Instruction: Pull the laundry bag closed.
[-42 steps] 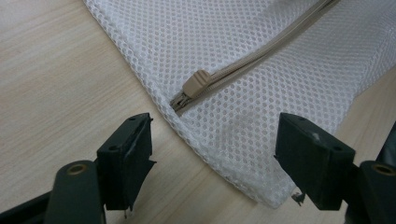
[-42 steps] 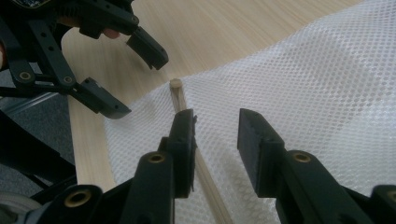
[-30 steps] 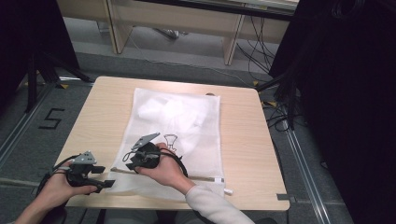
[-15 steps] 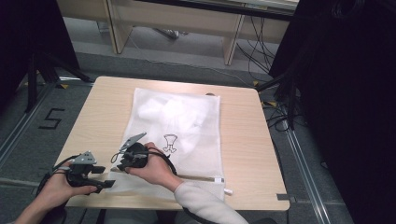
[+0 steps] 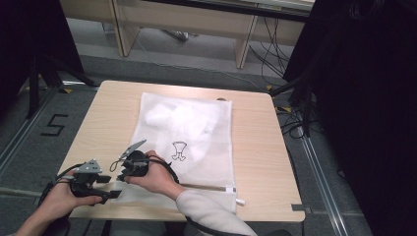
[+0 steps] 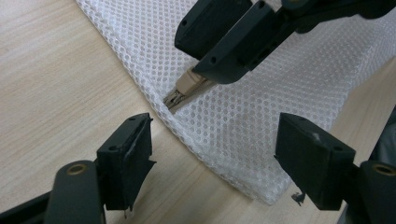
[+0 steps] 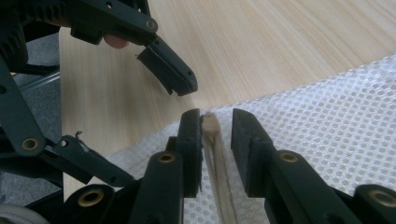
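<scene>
A white mesh laundry bag lies flat on the wooden table, with pale cloth inside it. Its beige zipper pull sits at the near-left corner. My right gripper straddles that pull. Its jaws have just been closing; the pull rests against one pad, and a gap shows at the other. In the high view the right gripper reaches across to the bag's corner. My left gripper stands open just off that corner, over bare wood and the mesh edge, holding nothing.
The table's near edge lies just behind both hands. The zipper's white end tag pokes out at the bag's near-right corner. Bare wood flanks the bag left and right. A floor mark "5" and cables lie beyond the table.
The right hand has slid left along the bag's near edge to the corner beside the left gripper. Its jaws have narrowed. The left hand has stayed put.
</scene>
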Action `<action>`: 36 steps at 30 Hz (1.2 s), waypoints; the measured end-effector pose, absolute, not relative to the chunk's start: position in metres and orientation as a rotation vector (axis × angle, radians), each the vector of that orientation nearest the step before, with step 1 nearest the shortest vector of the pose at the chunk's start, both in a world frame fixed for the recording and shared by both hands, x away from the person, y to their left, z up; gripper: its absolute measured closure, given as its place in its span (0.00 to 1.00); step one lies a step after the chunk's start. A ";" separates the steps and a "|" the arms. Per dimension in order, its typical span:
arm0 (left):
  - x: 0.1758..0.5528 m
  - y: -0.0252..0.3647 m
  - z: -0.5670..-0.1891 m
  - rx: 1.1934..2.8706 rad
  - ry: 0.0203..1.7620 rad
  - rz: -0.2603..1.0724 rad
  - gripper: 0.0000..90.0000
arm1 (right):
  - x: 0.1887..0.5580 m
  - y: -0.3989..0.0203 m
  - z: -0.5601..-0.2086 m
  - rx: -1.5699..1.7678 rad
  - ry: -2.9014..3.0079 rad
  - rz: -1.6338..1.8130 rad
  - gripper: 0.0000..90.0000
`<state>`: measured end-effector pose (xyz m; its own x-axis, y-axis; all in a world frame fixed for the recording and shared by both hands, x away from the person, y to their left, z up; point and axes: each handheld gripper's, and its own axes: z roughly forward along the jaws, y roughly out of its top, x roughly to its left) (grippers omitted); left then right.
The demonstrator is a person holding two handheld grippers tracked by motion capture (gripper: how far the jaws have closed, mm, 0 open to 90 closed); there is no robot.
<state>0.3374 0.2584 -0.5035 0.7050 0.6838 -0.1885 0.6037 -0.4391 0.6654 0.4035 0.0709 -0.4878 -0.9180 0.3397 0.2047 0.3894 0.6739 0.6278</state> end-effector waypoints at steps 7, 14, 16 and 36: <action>0.337 0.257 -0.504 2.159 0.988 0.133 0.30 | 0.405 0.077 -0.492 -0.605 -2.818 -1.071 0.82; 0.336 0.256 -0.505 2.150 1.004 0.122 0.29 | 0.406 0.083 -0.496 -0.609 -2.829 -1.047 0.85; 0.336 0.256 -0.505 2.156 0.998 0.126 0.29 | 0.407 0.083 -0.496 -0.613 -2.831 -1.045 0.85; 0.340 0.257 -0.506 2.121 1.006 0.105 0.35 | 0.402 0.079 -0.483 -0.565 -2.839 -1.073 0.91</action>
